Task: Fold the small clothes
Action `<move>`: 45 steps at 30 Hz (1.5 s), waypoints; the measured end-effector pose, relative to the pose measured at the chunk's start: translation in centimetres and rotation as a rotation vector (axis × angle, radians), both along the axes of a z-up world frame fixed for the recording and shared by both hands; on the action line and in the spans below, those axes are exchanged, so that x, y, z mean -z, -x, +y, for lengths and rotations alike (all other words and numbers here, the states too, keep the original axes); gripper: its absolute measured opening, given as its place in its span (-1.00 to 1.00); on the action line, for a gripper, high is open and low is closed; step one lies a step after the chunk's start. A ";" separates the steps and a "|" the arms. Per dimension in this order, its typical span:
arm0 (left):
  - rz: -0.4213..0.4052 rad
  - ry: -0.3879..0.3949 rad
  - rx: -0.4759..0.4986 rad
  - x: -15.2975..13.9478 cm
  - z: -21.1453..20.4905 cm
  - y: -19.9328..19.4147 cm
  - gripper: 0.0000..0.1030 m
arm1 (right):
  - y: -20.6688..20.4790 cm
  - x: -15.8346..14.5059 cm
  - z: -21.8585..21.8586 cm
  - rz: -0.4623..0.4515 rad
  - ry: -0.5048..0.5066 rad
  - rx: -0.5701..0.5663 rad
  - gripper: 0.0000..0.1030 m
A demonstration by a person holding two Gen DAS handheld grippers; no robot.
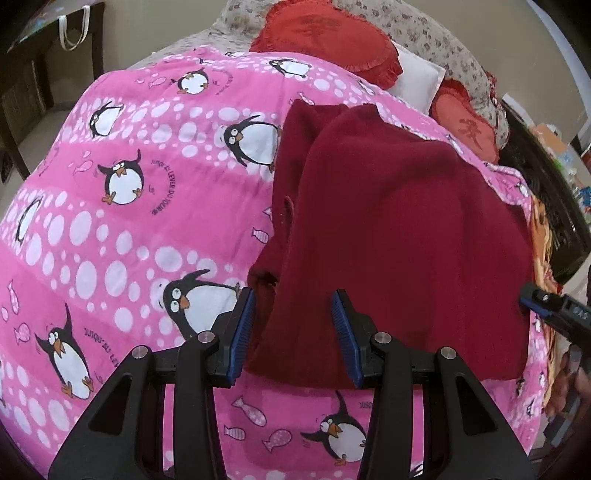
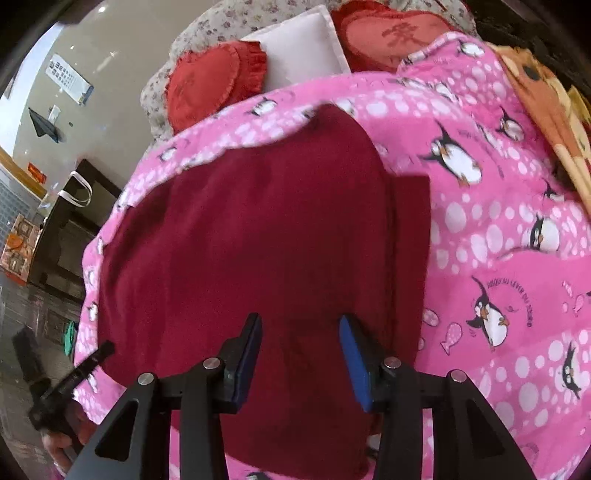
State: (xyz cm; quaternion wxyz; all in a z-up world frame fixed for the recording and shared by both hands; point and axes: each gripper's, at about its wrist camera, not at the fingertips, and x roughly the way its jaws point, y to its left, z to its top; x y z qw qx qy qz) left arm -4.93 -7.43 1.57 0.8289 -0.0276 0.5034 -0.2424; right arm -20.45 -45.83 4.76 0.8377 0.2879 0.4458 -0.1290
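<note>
A dark red garment (image 1: pixel 399 229) lies partly folded on a pink penguin-print bedspread (image 1: pixel 122 229). My left gripper (image 1: pixel 293 304) is open, its blue pads astride the garment's near left edge, holding nothing. My right gripper (image 2: pixel 301 332) is open too, hovering over the near part of the same garment (image 2: pixel 258 229). The right gripper's tip also shows in the left wrist view (image 1: pixel 546 302) at the garment's right edge. The left gripper shows at the lower left of the right wrist view (image 2: pixel 74 380).
Red heart cushions (image 1: pixel 325 37), a white pillow (image 1: pixel 417 81) and a floral quilt (image 1: pixel 424 26) lie at the bed's far end. An orange blanket (image 2: pixel 543 92) lies along the right side. Dark furniture (image 1: pixel 33 74) with a bag stands left of the bed.
</note>
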 end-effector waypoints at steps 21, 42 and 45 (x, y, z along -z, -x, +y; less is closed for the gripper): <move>0.055 0.184 -0.005 1.9 3.9 -1.6 0.22 | -23.2 -2.6 18.9 0.009 0.125 -0.448 0.18; -0.053 0.248 0.145 -0.3 2.3 -3.9 0.35 | -24.4 -2.1 17.0 -0.060 0.138 -0.425 -0.67; 0.000 0.257 0.160 0.8 1.0 -4.9 0.37 | -23.5 -3.1 17.0 -0.087 0.134 -0.432 -0.67</move>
